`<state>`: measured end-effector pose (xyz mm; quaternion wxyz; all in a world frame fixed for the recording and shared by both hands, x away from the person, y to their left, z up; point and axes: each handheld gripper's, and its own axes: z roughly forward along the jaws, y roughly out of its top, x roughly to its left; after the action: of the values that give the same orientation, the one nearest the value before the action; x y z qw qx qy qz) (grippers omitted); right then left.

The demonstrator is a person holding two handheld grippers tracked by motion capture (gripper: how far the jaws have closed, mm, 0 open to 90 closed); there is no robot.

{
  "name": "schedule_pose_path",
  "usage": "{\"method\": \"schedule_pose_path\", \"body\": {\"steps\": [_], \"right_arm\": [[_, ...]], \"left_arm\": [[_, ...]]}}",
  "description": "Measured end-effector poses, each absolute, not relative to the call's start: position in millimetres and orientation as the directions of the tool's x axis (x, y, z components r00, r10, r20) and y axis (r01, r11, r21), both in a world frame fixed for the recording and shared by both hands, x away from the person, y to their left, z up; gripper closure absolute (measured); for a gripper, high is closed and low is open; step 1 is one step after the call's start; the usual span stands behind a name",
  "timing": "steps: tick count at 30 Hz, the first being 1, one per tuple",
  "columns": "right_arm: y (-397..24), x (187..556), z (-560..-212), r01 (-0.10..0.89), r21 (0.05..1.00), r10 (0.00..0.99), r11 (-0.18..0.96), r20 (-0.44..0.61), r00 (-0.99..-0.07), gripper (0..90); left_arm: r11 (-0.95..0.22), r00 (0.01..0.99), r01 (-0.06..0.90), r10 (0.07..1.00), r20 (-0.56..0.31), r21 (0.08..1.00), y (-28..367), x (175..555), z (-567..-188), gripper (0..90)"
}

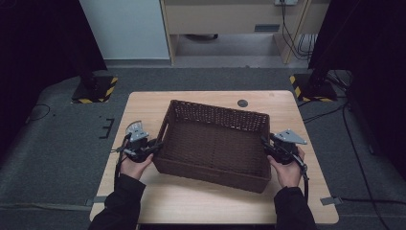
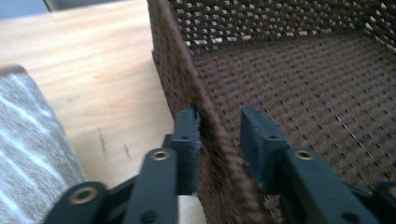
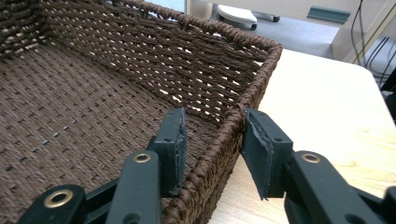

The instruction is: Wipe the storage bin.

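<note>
Basket: the empty brown wicker basket [image 1: 215, 143] sat on the wooden table [image 1: 143, 206], not yet lifted.
Left gripper [image 2: 219, 135]: clamped on the basket's side wall.
Right gripper [image 3: 212, 140]: straddled the opposite wall, outer pad touching, inner pad just clear; grip unfinished.

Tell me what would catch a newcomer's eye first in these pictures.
A big dark brown wicker basket, empty, sits skewed in the middle of the pale wooden table. The left gripper straddles the basket's left wall, and the right gripper straddles its right wall, a hand at each end. Behind the table stand dark curtains and yellow-and-black striped stand bases on grey floor.
</note>
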<state>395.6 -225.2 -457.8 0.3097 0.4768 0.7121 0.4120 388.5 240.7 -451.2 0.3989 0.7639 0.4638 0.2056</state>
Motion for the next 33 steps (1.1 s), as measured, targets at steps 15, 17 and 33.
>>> {"method": "schedule_pose_path", "body": {"steps": [15, 17, 33], "right_arm": [[-230, 392, -456, 0.469, 0.865, 0.94, 0.178, -0.008, -0.342, 55.3], [-232, 394, -457, 0.474, 0.864, 0.936, 0.167, 0.011, -0.351, 55.9], [-232, 400, -456, 0.469, 0.856, 0.918, 0.217, -0.016, -0.396, 65.6]], "left_arm": [[-0.256, 0.482, 0.522, 0.876, -0.034, 0.813, 232, 355, -455, 67.2], [-0.26, 0.485, 0.521, 0.874, -0.032, 0.813, 233, 354, -455, 66.8], [-0.155, 0.438, 0.423, 0.897, -0.052, 0.893, 266, 358, -435, 48.0]]}}
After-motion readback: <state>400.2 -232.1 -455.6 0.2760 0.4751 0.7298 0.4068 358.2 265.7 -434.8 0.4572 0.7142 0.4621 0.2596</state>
